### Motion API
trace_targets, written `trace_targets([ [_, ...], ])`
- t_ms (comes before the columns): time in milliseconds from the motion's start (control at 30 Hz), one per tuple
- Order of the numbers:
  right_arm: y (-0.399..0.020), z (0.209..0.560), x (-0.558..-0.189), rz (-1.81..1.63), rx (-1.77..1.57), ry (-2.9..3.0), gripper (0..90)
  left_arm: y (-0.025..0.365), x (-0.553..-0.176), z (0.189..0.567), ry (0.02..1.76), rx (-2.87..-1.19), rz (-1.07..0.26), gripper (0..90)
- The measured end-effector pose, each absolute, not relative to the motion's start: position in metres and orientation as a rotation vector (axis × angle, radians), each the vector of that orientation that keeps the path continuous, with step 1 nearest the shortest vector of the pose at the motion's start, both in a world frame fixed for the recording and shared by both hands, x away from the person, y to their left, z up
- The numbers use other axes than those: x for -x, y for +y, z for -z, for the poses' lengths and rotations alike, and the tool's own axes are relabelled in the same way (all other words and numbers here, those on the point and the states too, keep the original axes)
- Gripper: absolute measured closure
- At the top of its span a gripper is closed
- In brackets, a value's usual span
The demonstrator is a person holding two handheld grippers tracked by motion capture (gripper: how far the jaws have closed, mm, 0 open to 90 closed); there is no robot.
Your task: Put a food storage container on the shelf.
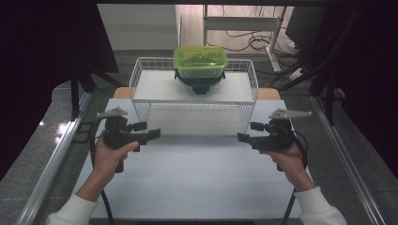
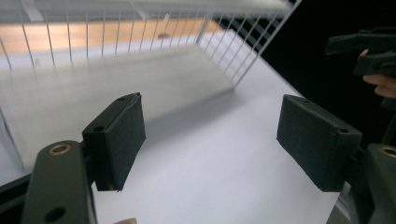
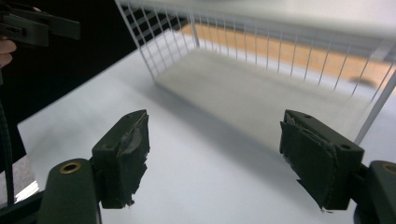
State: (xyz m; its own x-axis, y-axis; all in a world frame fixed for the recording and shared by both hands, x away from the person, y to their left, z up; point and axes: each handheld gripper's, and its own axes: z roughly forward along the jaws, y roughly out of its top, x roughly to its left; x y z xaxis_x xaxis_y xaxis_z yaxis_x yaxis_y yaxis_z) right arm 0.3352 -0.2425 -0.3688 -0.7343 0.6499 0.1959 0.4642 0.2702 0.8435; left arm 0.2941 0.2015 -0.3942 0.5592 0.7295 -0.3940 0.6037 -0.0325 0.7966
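Observation:
A green translucent lidded box (image 1: 200,61) rests on a dark bowl (image 1: 199,84) on top of a white wire rack (image 1: 193,89) at the far side of the white table (image 1: 197,183). My left gripper (image 1: 151,130) hovers over the table's left part, pointing inward, open and empty; its own view shows its pads (image 2: 119,140) wide apart over bare tabletop. My right gripper (image 1: 247,131) mirrors it on the right, open with nothing between its torn pads (image 3: 126,156). Both grippers are in front of the rack, apart from it.
The rack (image 2: 154,28) has a shelf space underneath, seen past the wires (image 3: 261,46). A metal rail (image 1: 56,154) runs along the table's left side and another (image 1: 342,159) along the right. Cables and a table frame (image 1: 248,28) lie on the floor behind.

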Motion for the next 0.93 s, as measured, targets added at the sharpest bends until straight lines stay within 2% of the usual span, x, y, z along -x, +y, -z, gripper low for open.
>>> trace_targets([
  [200,-0.244,0.410,-0.316,-1.377,-1.119,2.406,23.0,0.195,-0.274,0.430,1.133,-1.803,-0.163,22.4],
  [433,-0.245,0.451,-0.311,-1.279,-1.191,2.476,22.3,0.188,-0.265,0.463,1.162,-1.873,-0.140,22.2],
  [700,-0.248,0.452,-0.310,-1.288,-1.187,2.460,22.0,0.186,-0.264,0.466,1.168,-1.892,-0.170,21.9],
  [933,-0.252,0.454,-0.308,-1.287,-1.182,2.414,15.0,0.186,-0.265,0.471,1.187,-1.897,-0.198,20.1],
])
